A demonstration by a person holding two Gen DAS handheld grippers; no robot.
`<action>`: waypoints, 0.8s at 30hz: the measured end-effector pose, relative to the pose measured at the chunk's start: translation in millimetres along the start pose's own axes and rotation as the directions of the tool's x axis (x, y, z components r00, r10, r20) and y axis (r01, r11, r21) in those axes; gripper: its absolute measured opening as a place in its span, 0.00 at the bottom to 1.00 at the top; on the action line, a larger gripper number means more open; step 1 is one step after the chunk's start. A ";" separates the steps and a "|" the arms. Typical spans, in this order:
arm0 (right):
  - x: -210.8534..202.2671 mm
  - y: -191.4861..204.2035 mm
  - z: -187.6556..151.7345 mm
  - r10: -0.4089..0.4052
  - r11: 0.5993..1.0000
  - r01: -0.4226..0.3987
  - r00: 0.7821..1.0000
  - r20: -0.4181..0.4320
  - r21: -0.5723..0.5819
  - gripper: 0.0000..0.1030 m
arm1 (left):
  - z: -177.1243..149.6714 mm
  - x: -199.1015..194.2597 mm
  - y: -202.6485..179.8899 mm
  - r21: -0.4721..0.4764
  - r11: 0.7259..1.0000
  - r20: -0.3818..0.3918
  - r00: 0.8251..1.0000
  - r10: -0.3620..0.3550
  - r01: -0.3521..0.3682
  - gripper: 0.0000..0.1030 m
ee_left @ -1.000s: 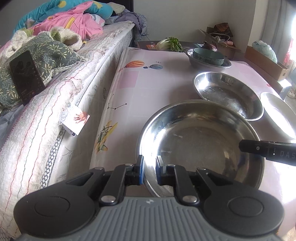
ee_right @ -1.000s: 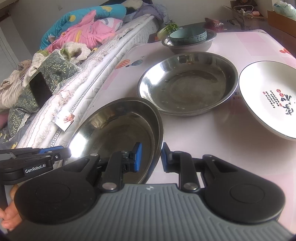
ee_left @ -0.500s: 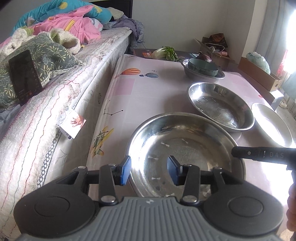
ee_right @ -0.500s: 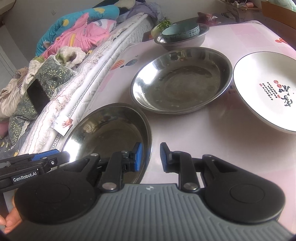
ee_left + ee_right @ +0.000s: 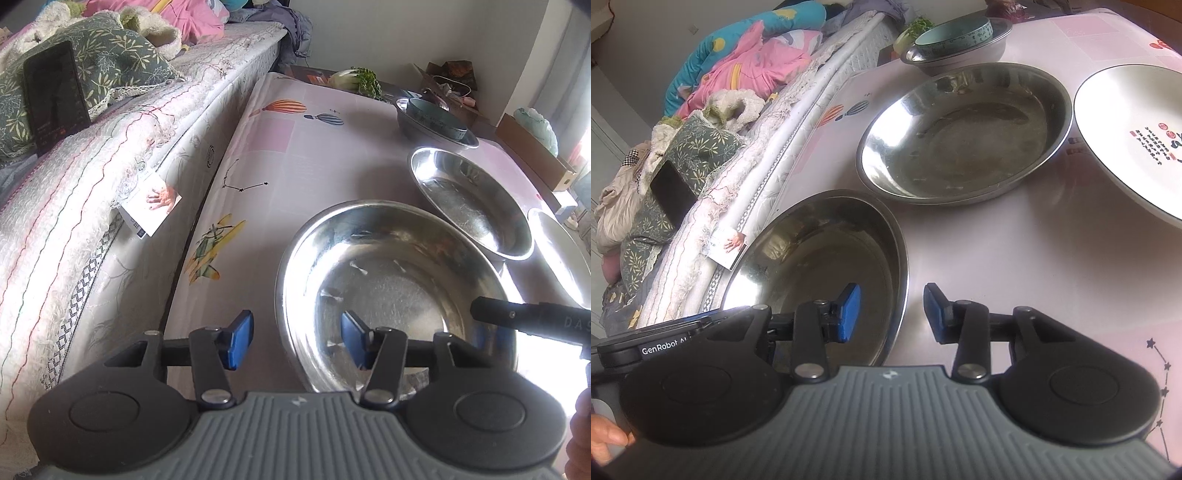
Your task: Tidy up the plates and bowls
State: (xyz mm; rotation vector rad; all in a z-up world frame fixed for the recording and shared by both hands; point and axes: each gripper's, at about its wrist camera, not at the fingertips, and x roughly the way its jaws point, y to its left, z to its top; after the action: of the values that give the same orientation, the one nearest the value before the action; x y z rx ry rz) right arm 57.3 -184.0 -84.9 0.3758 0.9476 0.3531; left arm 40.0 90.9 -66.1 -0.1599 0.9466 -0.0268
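Since the near steel basin point(image 5: 399, 295) sits on the table point(image 5: 295, 158) beside the bed, with its thin rim between the opening, untouching jaws of both the left gripper point(image 5: 297, 339) and right gripper point(image 5: 892, 314), it looks light, rigid and slippery; opposite rim edges seem the best holds.

The near round steel basin point(image 5: 827, 258) sits on the balloon-printed tablecloth point(image 5: 1015, 266), close to its bed-side edge. Behind the near basin lies a second round steel basin point(image 5: 964, 129), just apart from it. Further behind that, a small ceramic bowl point(image 5: 955, 35) rests inside a third steel basin point(image 5: 960, 59). Right of the second basin lies a white round plate with writing point(image 5: 1130, 136). Left of the near basin, beyond the cloth's edge, runs a quilted mattress point(image 5: 768, 147).
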 end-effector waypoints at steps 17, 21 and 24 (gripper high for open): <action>8.7 6.4 0.2 0.032 0.999 -0.032 0.999 0.010 -0.017 0.36 | -0.6 7.1 -10.3 0.020 1.000 0.003 1.000 -0.006 0.006 0.41; 7.4 8.1 -0.4 0.019 0.999 -0.019 1.000 0.012 -0.036 0.36 | -0.7 5.4 -11.5 0.027 1.000 0.008 1.000 0.006 -0.006 0.41; 6.2 9.5 -1.8 0.013 0.999 -0.012 1.000 0.012 -0.048 0.36 | -1.7 3.9 -12.2 0.033 0.999 0.012 1.000 0.010 -0.011 0.41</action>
State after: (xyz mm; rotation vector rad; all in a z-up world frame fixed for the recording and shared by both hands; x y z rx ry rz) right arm 57.9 -172.6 -85.9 0.3402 0.9236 0.3839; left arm 41.4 78.3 -68.4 -0.1243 0.9347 -0.0318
